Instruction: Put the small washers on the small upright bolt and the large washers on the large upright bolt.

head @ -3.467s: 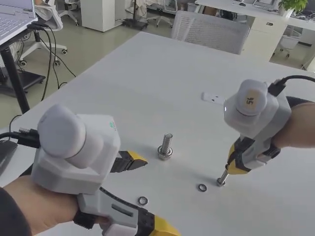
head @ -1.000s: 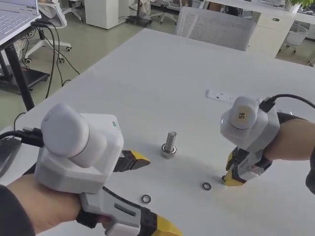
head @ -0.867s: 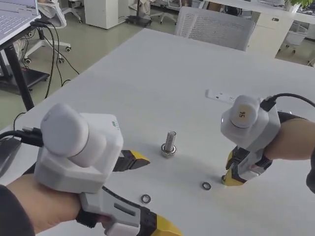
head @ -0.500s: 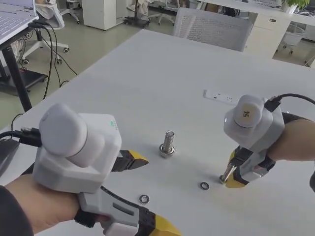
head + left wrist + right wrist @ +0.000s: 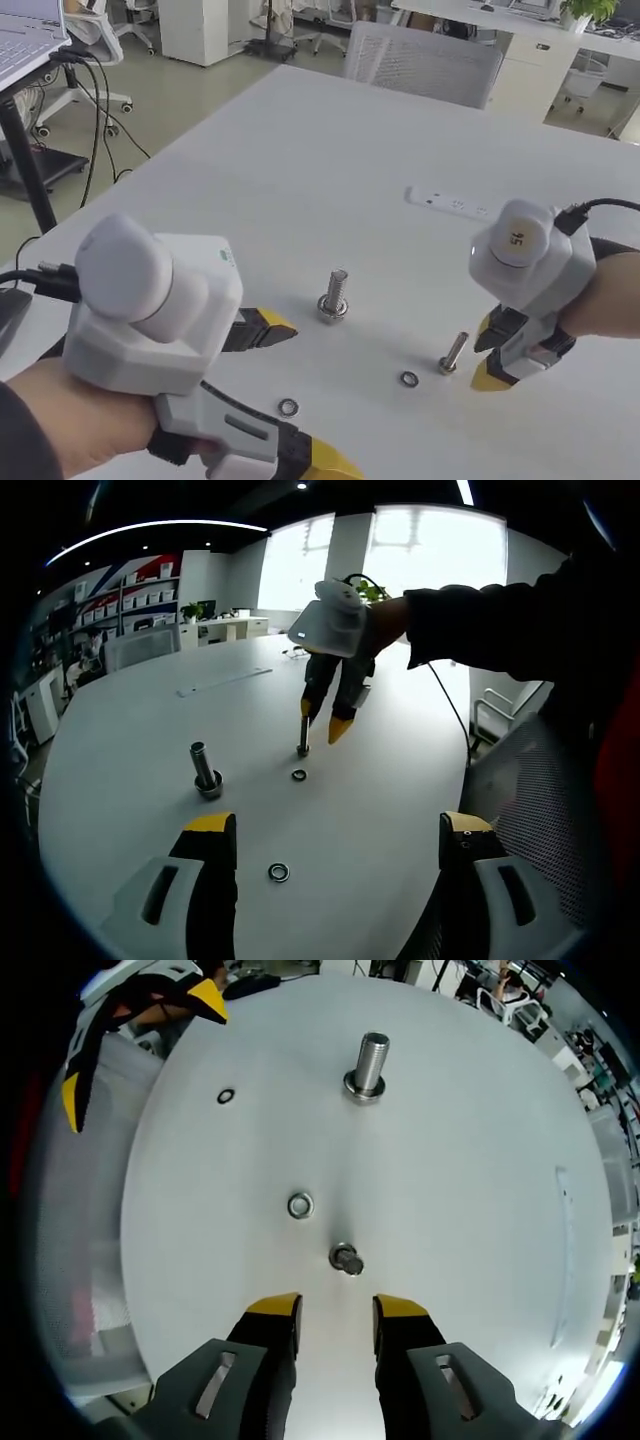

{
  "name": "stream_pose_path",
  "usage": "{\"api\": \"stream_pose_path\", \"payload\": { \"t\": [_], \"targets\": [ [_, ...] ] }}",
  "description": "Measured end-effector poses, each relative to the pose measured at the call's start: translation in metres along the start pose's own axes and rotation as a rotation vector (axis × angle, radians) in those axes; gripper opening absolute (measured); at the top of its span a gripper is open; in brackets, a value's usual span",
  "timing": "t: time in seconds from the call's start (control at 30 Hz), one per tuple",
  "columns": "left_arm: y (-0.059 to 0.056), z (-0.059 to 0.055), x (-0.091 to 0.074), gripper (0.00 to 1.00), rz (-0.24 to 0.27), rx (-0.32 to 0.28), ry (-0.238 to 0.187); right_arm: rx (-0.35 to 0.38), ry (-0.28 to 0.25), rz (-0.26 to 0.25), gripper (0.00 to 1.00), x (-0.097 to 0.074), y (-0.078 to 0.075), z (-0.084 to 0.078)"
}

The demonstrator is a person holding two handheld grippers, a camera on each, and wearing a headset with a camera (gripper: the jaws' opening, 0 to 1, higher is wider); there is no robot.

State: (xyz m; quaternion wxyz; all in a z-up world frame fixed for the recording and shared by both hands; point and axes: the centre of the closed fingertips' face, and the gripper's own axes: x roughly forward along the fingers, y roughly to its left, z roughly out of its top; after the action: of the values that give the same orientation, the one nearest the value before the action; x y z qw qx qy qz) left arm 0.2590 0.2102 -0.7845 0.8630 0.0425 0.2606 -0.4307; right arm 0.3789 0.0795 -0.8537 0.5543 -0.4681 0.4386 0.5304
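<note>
The white tabletop (image 5: 300, 150) carries a large bolt (image 5: 334, 296), a small bolt (image 5: 452, 354), a washer (image 5: 409, 379) beside it, a second washer (image 5: 288, 407), and a white strip (image 5: 447, 204).

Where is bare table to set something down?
Bare table lies between the large bolt and the white strip, and left of that bolt to the table edge. Crowded in front: the small bolt, two washers, the left gripper and right gripper.

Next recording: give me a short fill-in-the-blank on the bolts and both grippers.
1. The bolt nearest the right gripper is the ____ one.
2. That gripper's jaws hold ____.
3. The left gripper has its jaws wide ____.
4. The large bolt stands ____ on the table.
Missing words: small; nothing; open; upright.
</note>
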Motion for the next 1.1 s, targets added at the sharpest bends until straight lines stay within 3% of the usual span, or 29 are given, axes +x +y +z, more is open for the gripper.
{"api": "stream_pose_path", "payload": {
  "t": [0.63,1.1],
  "targets": [
    [0.001,0.004,0.002,0.83,-0.001,0.004,-0.004,-0.007,-0.006,0.032,0.3,0.0,0.029,-0.003],
    [-0.002,0.006,0.003,0.82,-0.007,0.014,-0.011,-0.04,-0.026,0.062,0.29,0.004,0.054,0.017]
  ]
}}
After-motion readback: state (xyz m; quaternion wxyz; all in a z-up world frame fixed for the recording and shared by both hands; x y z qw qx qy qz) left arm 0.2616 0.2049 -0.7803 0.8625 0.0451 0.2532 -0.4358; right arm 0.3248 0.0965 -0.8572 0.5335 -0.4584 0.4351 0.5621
